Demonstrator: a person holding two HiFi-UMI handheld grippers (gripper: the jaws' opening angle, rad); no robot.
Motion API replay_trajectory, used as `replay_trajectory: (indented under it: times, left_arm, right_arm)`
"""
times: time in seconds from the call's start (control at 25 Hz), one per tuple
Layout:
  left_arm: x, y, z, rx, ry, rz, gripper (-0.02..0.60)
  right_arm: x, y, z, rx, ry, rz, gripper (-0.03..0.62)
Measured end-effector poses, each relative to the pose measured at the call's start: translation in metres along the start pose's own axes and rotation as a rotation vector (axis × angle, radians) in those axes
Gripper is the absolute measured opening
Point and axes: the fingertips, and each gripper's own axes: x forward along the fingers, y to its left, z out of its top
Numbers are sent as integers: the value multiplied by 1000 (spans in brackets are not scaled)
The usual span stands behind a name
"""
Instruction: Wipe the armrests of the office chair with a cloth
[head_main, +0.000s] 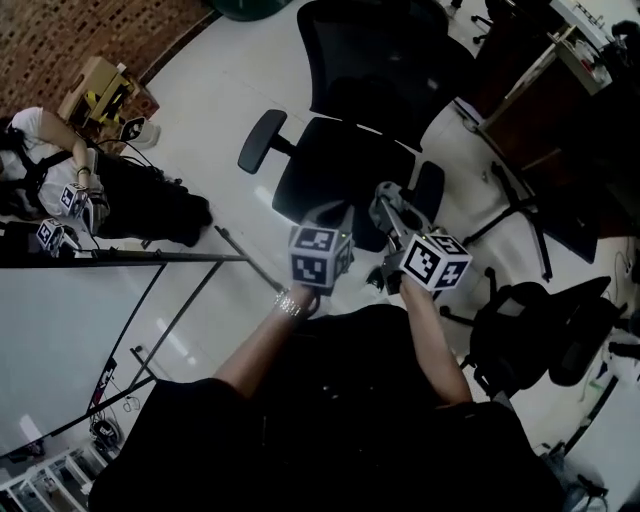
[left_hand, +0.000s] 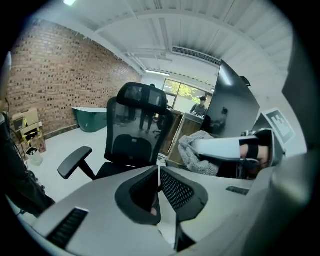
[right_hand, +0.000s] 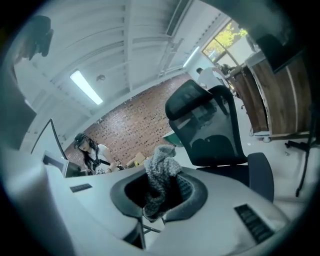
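The black office chair (head_main: 345, 150) stands in front of me, with its left armrest (head_main: 262, 140) and right armrest (head_main: 428, 190) sticking out at the sides. My right gripper (head_main: 388, 205) hovers over the seat close to the right armrest, shut on a grey fluffy cloth (right_hand: 161, 175) that bunches up between the jaws of that gripper (right_hand: 161, 186). Beside it, my left gripper (head_main: 328, 220) holds nothing. In the left gripper view this gripper (left_hand: 159, 172) has its jaws together, facing the chair (left_hand: 135, 135) and its armrest (left_hand: 75, 161). The cloth (left_hand: 192, 152) shows there too.
A person (head_main: 60, 180) sits on the floor at the left near a cardboard box (head_main: 100, 85). A white board on a frame (head_main: 70, 330) lies at lower left. Another black chair (head_main: 540, 330) and a wooden cabinet (head_main: 540, 100) stand to the right.
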Motion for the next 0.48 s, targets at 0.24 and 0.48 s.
replay_trajectory:
  times: [0.24, 0.48]
  left_arm:
    - [-44, 31, -12, -7, -11, -36, 21]
    - [-60, 20, -31, 39, 22, -99, 21]
  right_arm:
    - [9, 49, -60, -96, 67, -102, 46]
    - [-15, 67, -97, -129, 94, -206, 46]
